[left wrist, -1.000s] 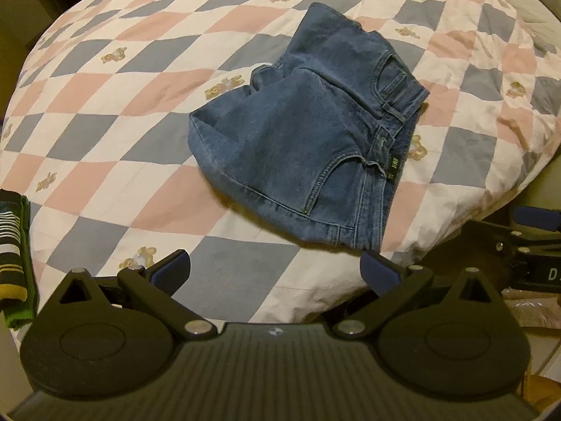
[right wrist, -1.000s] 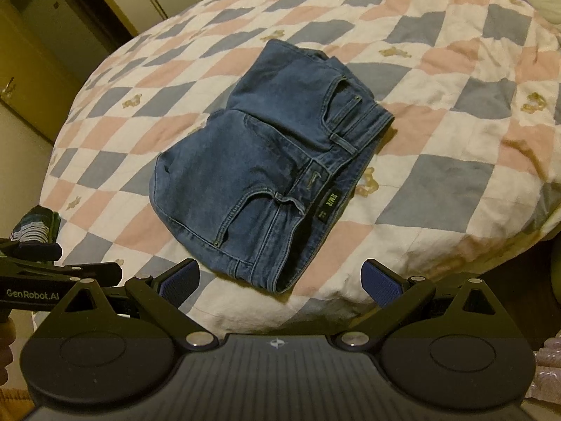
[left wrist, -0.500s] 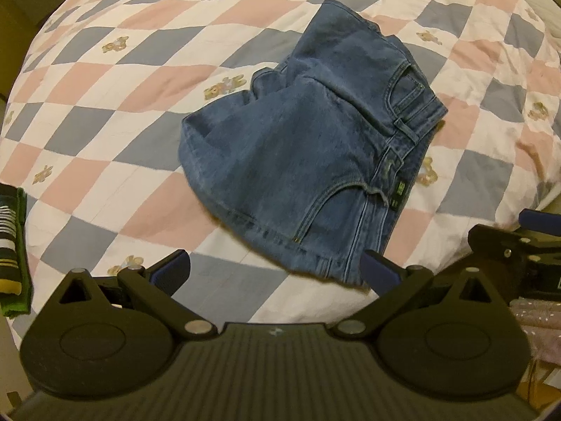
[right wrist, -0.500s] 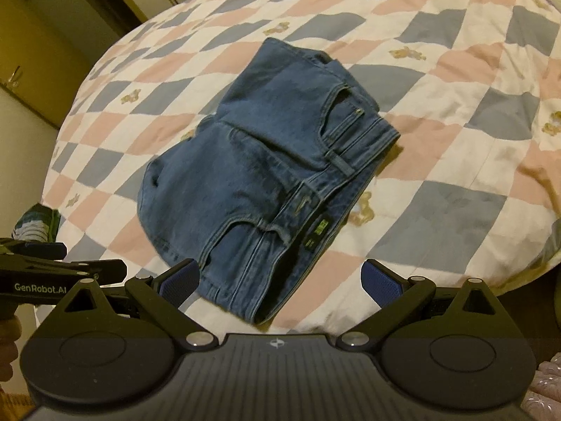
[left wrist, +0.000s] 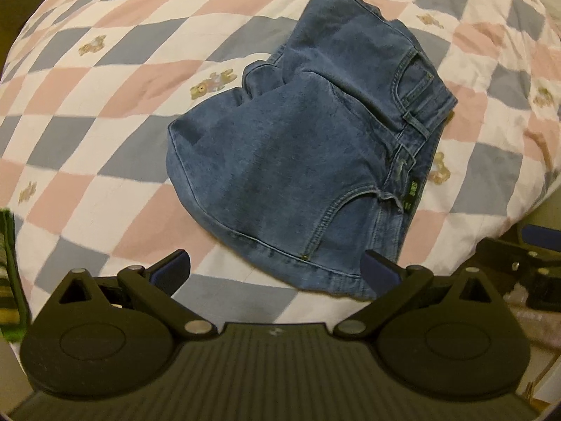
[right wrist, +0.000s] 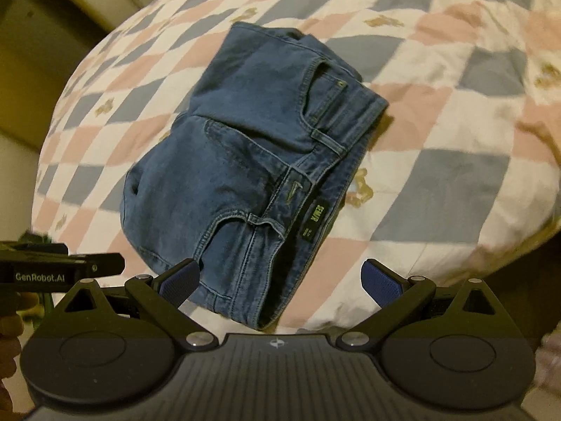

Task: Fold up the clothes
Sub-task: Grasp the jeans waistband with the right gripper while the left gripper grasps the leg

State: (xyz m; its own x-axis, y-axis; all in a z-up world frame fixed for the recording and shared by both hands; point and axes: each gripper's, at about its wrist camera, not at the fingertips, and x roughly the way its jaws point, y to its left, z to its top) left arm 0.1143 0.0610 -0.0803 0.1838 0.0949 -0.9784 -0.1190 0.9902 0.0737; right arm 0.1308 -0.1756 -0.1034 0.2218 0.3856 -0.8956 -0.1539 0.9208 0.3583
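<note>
Quilted checked bedspread [left wrist: 105, 112] | folded denim jeans [left wrist: 298, 161] | both grippers spread, empty

We see the folded jeans [left wrist: 298, 161] lying on the bed [left wrist: 105, 112], close to its near edge, with the waistband [right wrist: 315, 161] on their right side and the folded bulk to the left. Our left tongs [left wrist: 275, 268] hover just before the jeans' near edge; our right tongs [right wrist: 280, 279] hover over their near corner. Both stand spread wide, gripping nothing. At the bed's left edge lies a striped cloth [left wrist: 8, 280]. The left tongs sit left of the right ones.
</note>
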